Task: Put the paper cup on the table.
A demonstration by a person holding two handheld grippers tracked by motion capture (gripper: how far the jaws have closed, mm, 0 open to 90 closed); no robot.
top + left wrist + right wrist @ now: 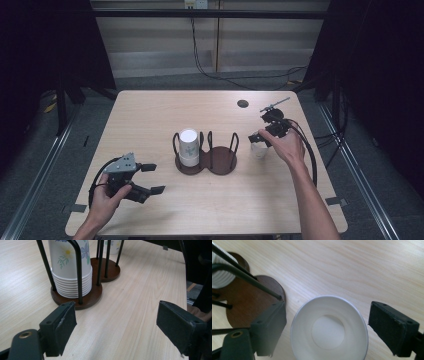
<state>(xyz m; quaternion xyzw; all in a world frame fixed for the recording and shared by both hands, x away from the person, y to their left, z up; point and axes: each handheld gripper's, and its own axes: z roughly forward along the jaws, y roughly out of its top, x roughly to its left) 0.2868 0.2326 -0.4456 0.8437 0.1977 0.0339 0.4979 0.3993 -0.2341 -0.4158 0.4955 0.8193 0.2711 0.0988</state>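
Resting at lower left of the high view: left gripper (152, 178), jaws spread, nothing between them, low over the table (150, 110).
Cup holder (206, 159): centre of the frame, two dark round bases with wire posts.
Cup stack (188, 147): upright in the holder's left bay, floral print.
Single paper cup (329, 328): right of centre, upright on the table just right of the holder.
Right gripper (327, 325): directly over the cup, jaws parted on either side of its rim, pads clear of it.
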